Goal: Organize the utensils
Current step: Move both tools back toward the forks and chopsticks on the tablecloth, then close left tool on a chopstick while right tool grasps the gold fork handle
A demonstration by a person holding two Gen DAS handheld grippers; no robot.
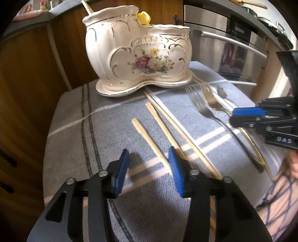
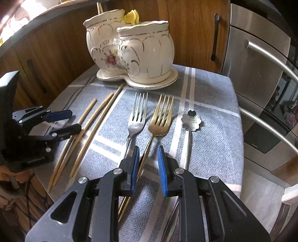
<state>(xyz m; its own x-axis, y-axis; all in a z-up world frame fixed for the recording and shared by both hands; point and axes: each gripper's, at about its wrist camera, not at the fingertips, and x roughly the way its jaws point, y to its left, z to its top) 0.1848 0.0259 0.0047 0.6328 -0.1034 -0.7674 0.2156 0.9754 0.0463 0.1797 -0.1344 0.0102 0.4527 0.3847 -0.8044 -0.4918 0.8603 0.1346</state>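
Three wooden chopsticks (image 1: 163, 126) lie side by side on a blue-grey striped cloth (image 1: 78, 149). My left gripper (image 1: 149, 163) is open low over the cloth, and the near end of the leftmost chopstick (image 1: 147, 139) lies between its blue pads, untouched. To the right lie a silver fork (image 2: 136, 119), a gold fork (image 2: 160, 121) and a flower-bowled spoon (image 2: 191, 121). My right gripper (image 2: 149, 162) is open, narrowly, astride the gold fork's handle; its pads do not press it. A white floral ceramic holder (image 1: 137, 52) stands at the back, with a chopstick (image 1: 86, 7) upright in its taller compartment.
The cloth covers a small table (image 2: 232, 130) that drops off on all sides. Wooden cabinets (image 1: 28, 83) stand behind and to the left, a steel oven (image 2: 260, 83) to the right. A person's patterned sleeve (image 1: 279, 189) is at the near right corner.
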